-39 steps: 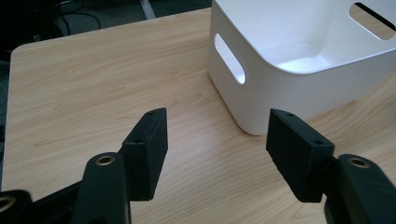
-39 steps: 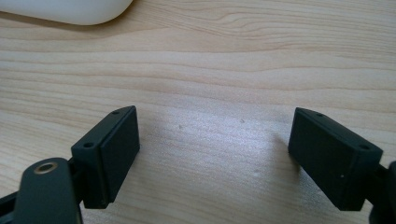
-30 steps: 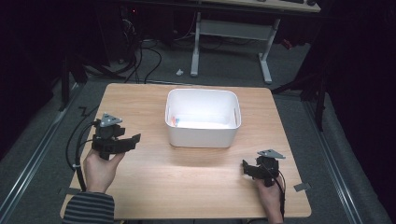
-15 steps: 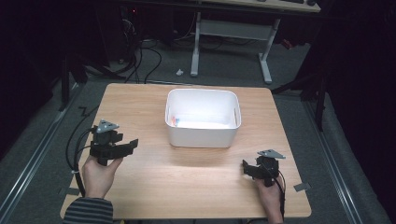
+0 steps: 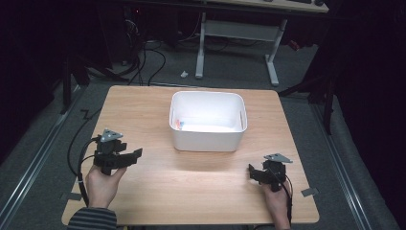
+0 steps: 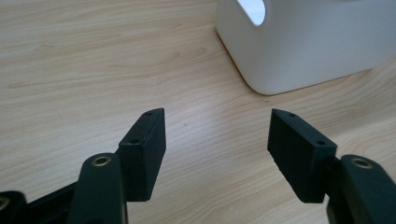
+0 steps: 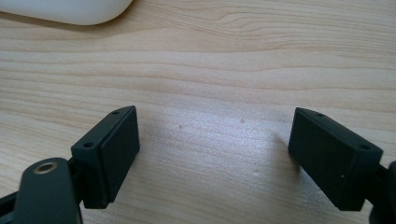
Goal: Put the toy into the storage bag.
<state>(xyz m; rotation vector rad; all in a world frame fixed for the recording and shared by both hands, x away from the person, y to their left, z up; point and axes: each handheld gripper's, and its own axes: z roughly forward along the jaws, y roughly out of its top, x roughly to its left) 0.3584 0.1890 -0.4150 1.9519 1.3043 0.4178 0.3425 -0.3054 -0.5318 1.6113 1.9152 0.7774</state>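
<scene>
The white bin (image 5: 207, 123) sits mid-desk (image 5: 143, 110), toward the far edge. Inside I make out a small orange-pink item (image 5: 177, 125) against its left wall, too small for me to name; no writing I can read. My left tool (image 5: 131, 155) stands near the bin's left front corner, jaws apart and empty. My right tool (image 5: 252, 170) stands front-right, jaws wide, nothing between them.
</scene>
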